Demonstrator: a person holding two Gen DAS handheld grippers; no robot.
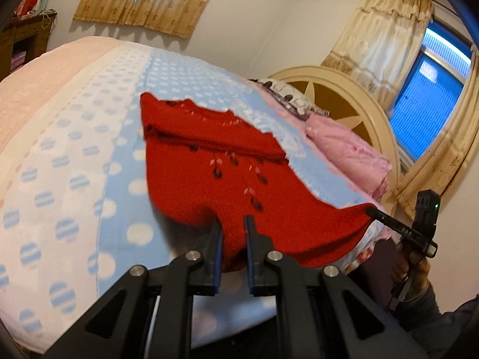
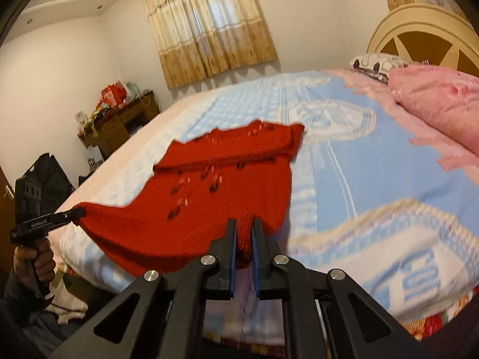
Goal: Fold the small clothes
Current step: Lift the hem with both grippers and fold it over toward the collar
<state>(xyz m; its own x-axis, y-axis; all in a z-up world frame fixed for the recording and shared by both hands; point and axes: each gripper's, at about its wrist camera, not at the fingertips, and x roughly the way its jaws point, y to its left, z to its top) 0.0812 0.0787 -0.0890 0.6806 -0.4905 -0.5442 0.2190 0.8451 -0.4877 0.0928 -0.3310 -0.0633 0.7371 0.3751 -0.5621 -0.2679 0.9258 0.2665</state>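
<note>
A small red knitted garment (image 1: pixel 215 161) with dark and pink flecks lies on the bed, its far part folded over. Its near hem is lifted off the blanket. My left gripper (image 1: pixel 233 224) is shut on the hem's left corner, red knit bunched between its fingers. My right gripper (image 2: pixel 244 227) is shut on the other corner of the red garment (image 2: pixel 209 191). The right gripper (image 1: pixel 371 211) also shows in the left wrist view, pinching the cloth at the right. In the right wrist view the left gripper (image 2: pixel 78 213) grips the cloth at the left, with a hand under it.
The bed carries a blue and white patterned blanket (image 1: pixel 74 179). A pink pillow (image 2: pixel 440 95) and a cream headboard (image 1: pixel 353 101) stand at its head. A wooden dresser (image 2: pixel 119 122) with clutter is by the far wall, and curtained windows (image 2: pixel 206 27) are behind.
</note>
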